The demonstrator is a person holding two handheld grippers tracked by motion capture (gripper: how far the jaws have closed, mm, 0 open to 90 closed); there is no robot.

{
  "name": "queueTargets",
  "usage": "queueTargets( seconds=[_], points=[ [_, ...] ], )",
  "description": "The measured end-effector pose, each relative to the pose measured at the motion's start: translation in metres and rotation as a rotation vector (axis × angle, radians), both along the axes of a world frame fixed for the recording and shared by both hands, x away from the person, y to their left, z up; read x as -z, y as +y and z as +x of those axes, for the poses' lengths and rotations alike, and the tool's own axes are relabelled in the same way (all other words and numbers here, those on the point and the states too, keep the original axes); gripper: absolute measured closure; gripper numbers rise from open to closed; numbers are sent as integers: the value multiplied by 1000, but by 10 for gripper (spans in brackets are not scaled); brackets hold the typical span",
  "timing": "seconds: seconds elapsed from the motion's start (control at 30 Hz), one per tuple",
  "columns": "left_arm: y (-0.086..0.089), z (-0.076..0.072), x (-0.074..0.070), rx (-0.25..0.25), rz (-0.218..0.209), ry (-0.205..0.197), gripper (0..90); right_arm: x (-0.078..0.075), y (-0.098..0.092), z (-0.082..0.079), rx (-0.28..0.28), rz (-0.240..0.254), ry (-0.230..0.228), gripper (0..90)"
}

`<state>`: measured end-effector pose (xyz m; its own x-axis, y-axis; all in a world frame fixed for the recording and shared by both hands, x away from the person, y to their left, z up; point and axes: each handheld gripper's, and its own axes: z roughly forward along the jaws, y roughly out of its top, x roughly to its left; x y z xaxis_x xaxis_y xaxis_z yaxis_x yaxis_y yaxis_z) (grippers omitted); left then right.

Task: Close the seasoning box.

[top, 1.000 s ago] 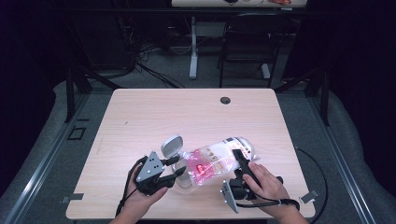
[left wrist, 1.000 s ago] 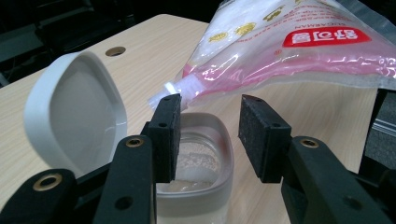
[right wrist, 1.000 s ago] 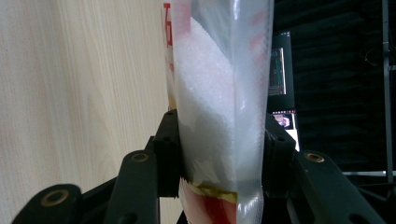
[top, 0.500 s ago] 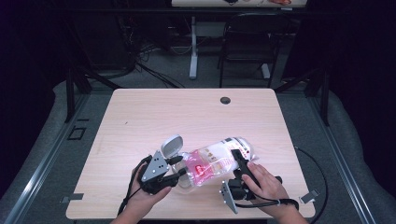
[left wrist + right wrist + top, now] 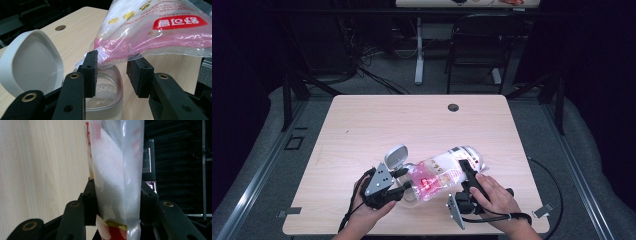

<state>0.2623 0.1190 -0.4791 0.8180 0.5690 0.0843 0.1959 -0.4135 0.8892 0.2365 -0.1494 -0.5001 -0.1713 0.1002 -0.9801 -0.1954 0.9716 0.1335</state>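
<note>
A clear bag of white sugar (image 5: 443, 175) is lying tilted across the near part of the worktop (image 5: 377, 125), its long axis running from the right, farther back, down toward the left and the near edge. Its pink-striped mouth (image 5: 110, 53) is pointing down into an open clear jar (image 5: 106, 92), which is standing close to the near edge with its white hinged lid (image 5: 395, 155) tipped up beside it. The far half of the worktop is lying open, bare but for a small round hole (image 5: 453, 107); the near strip is holding both hands.

The right hand-held gripper (image 5: 467, 172) is gripping the fat rear part of the bag, its pads pressing the sides. The left hand-held gripper (image 5: 404, 179) is sitting at the jar and the bag's mouth; its jaws have just been closing, with the mouth between them, one pad touching the plastic and the other standing apart.
</note>
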Motion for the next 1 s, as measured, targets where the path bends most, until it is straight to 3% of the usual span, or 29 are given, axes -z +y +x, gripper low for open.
queueTargets(
  seconds=[0.8, 1.0],
  points=[
    [-2, 0, 7, -9, 2, 15, 613, -3, 4, 0, 0, -12, -18, 587],
    [-2, 1, 8, -12, 1, 15, 613, -5, 5, -2, 10, -35, -24, 588]
  ],
)
